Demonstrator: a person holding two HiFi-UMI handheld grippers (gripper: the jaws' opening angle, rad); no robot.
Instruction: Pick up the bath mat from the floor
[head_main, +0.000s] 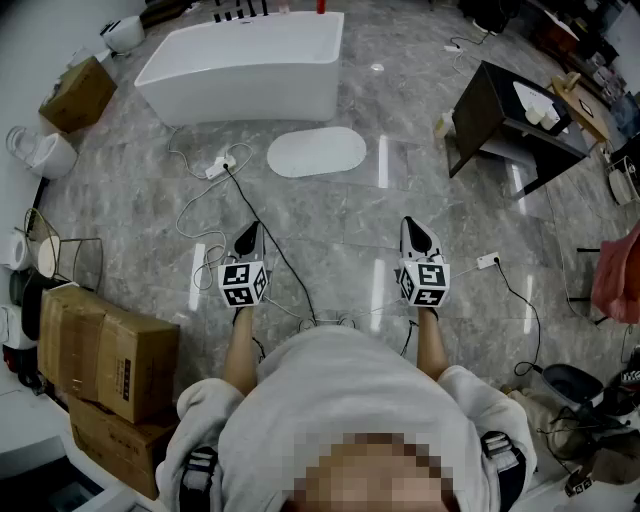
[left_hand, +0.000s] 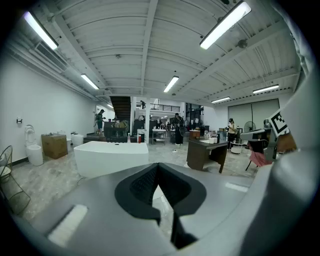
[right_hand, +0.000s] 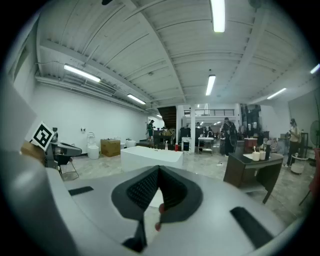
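Bath mat (head_main: 316, 152) lies flat near bathtub (head_main: 240, 65), floor (head_main: 330, 230) showing all round.

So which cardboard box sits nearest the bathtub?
The lone box by the wall, just left of the bathtub; the other boxes are stacked far off, at the bottom left.

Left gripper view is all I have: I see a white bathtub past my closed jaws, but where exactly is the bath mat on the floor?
Observer: The white oval bath mat lies flat on the grey marble floor, in front of the white rectangular bathtub, near its right end.
Operator: Anything lying in the way?
Observer: A white power strip sits left of the mat; its black cable runs back toward the person.
Operator: And the right gripper?
Observer: The right gripper is shut, with nothing between its jaws.
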